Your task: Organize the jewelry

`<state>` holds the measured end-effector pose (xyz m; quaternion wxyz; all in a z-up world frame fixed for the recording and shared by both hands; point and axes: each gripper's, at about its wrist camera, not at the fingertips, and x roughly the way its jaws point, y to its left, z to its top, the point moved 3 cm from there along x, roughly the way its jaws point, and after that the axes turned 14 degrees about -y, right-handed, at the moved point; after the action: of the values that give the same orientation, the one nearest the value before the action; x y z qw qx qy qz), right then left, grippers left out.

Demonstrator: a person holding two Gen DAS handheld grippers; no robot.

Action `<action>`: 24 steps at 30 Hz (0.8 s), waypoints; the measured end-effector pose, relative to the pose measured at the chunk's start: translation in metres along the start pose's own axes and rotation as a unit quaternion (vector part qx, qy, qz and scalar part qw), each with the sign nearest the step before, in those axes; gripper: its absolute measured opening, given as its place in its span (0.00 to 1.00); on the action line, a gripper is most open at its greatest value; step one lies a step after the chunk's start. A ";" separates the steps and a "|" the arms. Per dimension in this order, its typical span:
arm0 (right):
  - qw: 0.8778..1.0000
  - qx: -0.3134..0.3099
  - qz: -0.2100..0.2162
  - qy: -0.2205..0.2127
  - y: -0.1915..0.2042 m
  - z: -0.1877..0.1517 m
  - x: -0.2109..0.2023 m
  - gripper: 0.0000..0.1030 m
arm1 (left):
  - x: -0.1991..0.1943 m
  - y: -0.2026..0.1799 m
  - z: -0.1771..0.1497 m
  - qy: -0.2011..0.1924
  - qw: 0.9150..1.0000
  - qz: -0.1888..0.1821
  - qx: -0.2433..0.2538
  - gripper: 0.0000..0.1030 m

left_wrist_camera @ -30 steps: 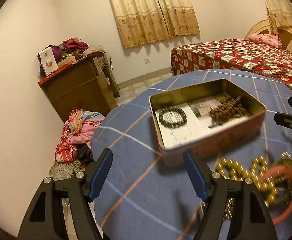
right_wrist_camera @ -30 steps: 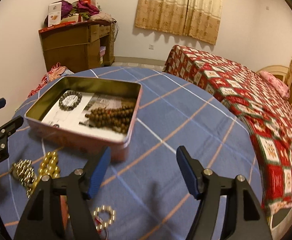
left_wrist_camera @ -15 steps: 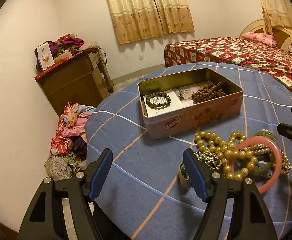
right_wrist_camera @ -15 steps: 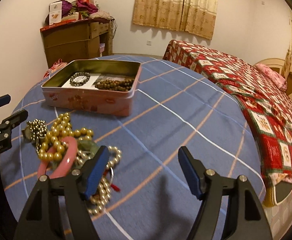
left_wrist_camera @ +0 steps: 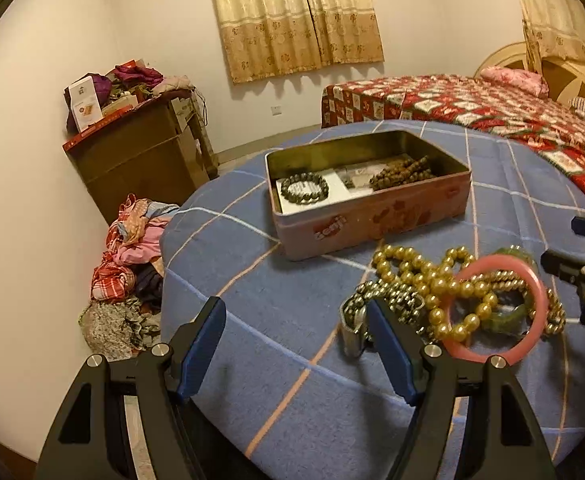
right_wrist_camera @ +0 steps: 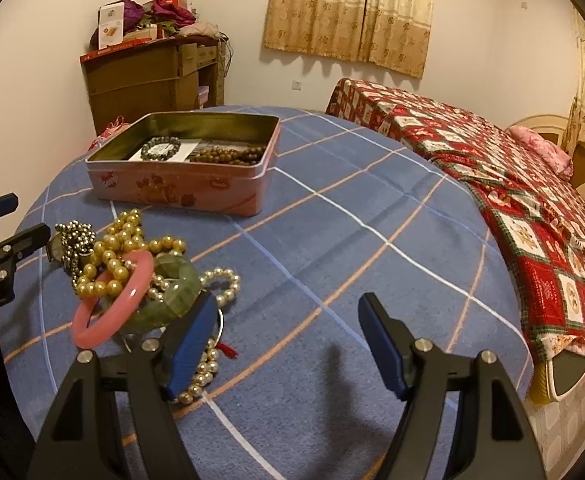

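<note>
A pink tin (left_wrist_camera: 372, 222) (right_wrist_camera: 180, 184) stands open on the blue checked tablecloth (left_wrist_camera: 272, 300) and holds a dark bead bracelet (left_wrist_camera: 304, 188) and brown wooden beads (left_wrist_camera: 404, 168). In front of it lies a tangled pile: gold pearl strands (left_wrist_camera: 424, 276) (right_wrist_camera: 112, 252), a pink bangle (left_wrist_camera: 528, 280) (right_wrist_camera: 108, 312), a green bangle (right_wrist_camera: 172, 292), dark metal beads (left_wrist_camera: 376, 300). My left gripper (left_wrist_camera: 296, 344) is open and empty, low at the pile's left. My right gripper (right_wrist_camera: 288, 340) is open and empty, at the pile's right.
The round table's edge (left_wrist_camera: 164, 264) drops to a heap of clothes (left_wrist_camera: 124, 272) on the floor. A wooden cabinet (left_wrist_camera: 140, 160) with clutter stands by the wall. A bed with a red patterned quilt (right_wrist_camera: 512, 184) lies right of the table.
Both grippers have pulled back and lowered away from the tin, so the jewelry pile has come fully into view. Both stay open. Nothing on the table has moved.
</note>
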<state>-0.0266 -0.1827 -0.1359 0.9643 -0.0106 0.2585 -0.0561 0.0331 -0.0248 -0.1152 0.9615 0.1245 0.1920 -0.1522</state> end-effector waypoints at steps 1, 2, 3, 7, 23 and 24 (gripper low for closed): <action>1.000 0.001 0.000 0.000 0.000 -0.001 0.000 0.73 | 0.001 -0.002 0.002 -0.001 1.000 -0.006 -0.002 0.71; 1.000 0.003 0.000 0.000 0.000 -0.001 0.000 0.73 | 0.002 -0.004 0.004 -0.001 1.000 -0.012 -0.002 0.71; 1.000 0.004 0.001 0.001 0.000 -0.002 0.001 0.73 | 0.004 -0.006 0.006 -0.003 1.000 -0.016 -0.001 0.71; 1.000 0.001 0.002 0.004 0.003 -0.004 0.002 0.73 | 0.014 -0.024 0.010 -0.003 0.999 -0.052 0.010 0.70; 1.000 0.003 0.006 -0.005 0.006 -0.004 0.000 0.73 | -0.008 0.000 0.046 -0.038 0.990 -0.119 -0.070 0.09; 1.000 0.004 0.008 -0.005 0.005 -0.004 -0.001 0.73 | -0.010 0.002 0.049 -0.043 0.989 -0.120 -0.074 0.09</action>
<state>-0.0284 -0.1773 -0.1392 0.9660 -0.0047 0.2536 -0.0494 0.0414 -0.0353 -0.0668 0.9503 0.0221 0.1751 -0.2566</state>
